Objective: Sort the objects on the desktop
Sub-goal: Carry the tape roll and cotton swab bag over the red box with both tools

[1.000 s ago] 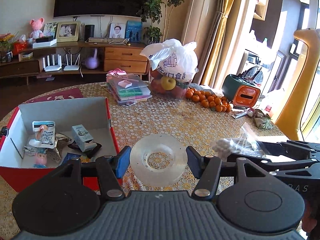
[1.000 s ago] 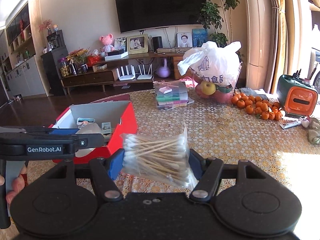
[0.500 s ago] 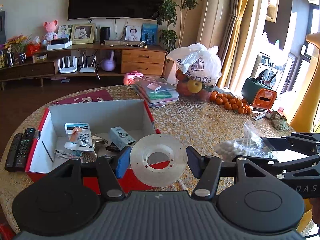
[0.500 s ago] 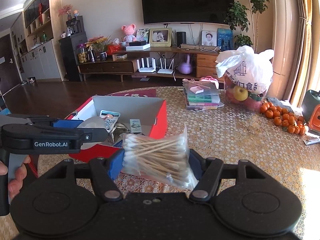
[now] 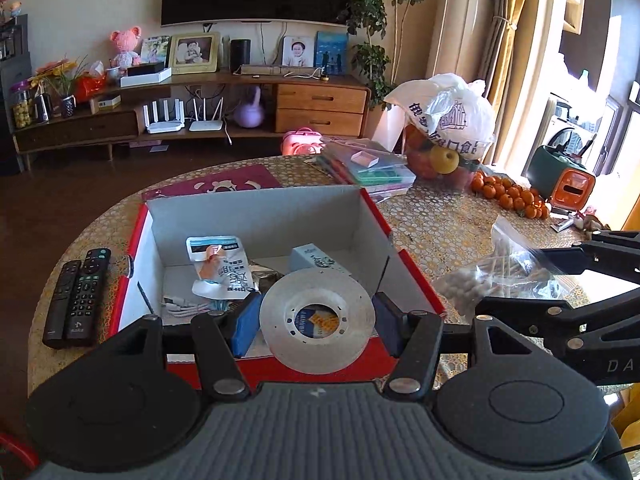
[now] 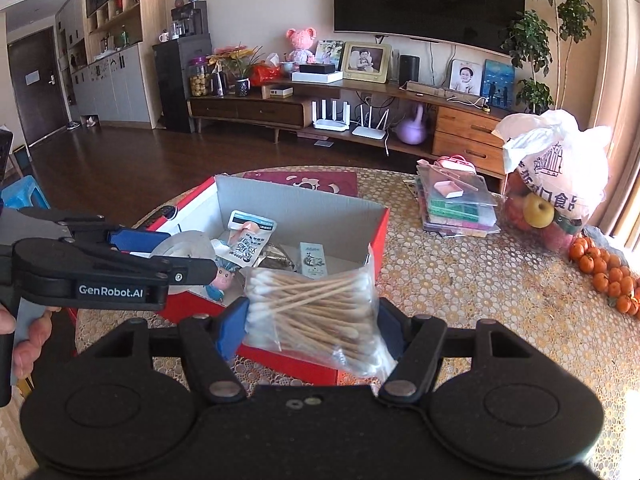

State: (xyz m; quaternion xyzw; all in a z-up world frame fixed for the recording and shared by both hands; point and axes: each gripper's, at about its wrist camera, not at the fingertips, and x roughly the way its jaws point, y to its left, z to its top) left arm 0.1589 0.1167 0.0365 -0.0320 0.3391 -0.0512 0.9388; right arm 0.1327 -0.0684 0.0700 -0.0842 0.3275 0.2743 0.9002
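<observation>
Now left tool (image 5: 316, 322) clamps tape roll (image 5: 317, 322) over box (image 5: 256, 212); right tool (image 6: 312, 320) clamps swabs (image 6: 314, 312).

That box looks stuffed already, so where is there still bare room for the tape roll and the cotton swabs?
Inside the red box, the bare floor lies along the back wall and in the left corner behind the white packet. The middle and front are crowded. On the table, open cloth lies between box and oranges.

The box (image 5: 376, 216) sits on the table (image 5: 440, 224). Two remote controls (image 5: 76, 296) lie to its left. Behind it to the right lies a stack of folders (image 5: 372, 168), then a fruit bag (image 5: 448, 128) and tangerines (image 5: 508, 196).
</observation>
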